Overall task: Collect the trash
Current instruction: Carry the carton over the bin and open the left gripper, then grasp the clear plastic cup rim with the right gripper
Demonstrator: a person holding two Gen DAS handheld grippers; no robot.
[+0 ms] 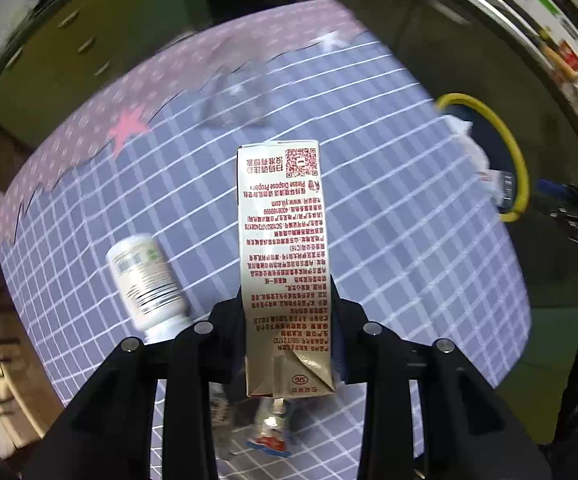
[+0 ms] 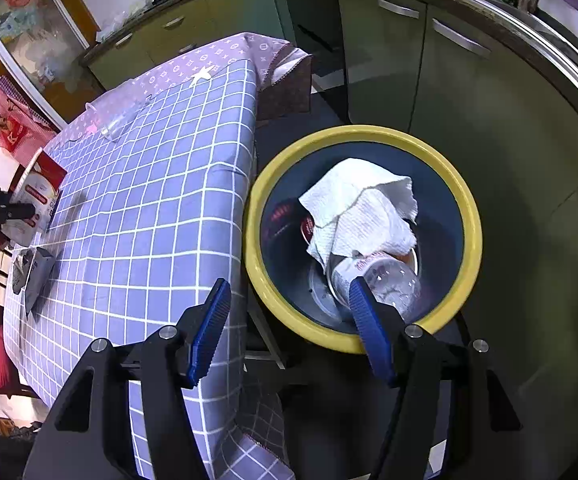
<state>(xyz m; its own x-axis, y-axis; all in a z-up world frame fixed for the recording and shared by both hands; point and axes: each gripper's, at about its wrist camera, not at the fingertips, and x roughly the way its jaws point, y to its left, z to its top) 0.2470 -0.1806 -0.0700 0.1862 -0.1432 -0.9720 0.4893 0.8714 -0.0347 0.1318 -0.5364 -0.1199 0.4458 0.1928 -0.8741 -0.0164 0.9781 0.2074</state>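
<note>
On the checked worktop point(image 1: 389, 216), left of the carton, a white pill bottle point(image 1: 145, 276) lies on its side, cap end toward the camera. Left hand-held gripper point(image 1: 289, 316) is clamped on a tall gold drink carton point(image 1: 285, 248), fingers pressed against both narrow sides near its lower end; the carton stands upright between them, red print running upside down, folded flap at the bottom. Below the carton, a crumpled foil wrapper point(image 1: 271, 432) with red and blue markings lies on the cloth, partly hidden by the gripper body. Right of the carton, past the worktop edge, sits the yellow-rimmed bin point(image 1: 519, 168).

Right wrist view: a grey packet point(image 2: 33, 276) lies on the worktop, well left of the bin, near the cloth's left edge. Right hand-held gripper point(image 2: 289, 320) is spread wide and holds nothing, its blue-padded fingers point(image 2: 209, 332) straddling the gap between worktop edge and bin point(image 2: 471, 216). Inside the bin: a crumpled white paper towel point(image 2: 361, 208) on top, a clear plastic bottle point(image 2: 389, 280) beneath it, and a dark red can partly covered.
</note>
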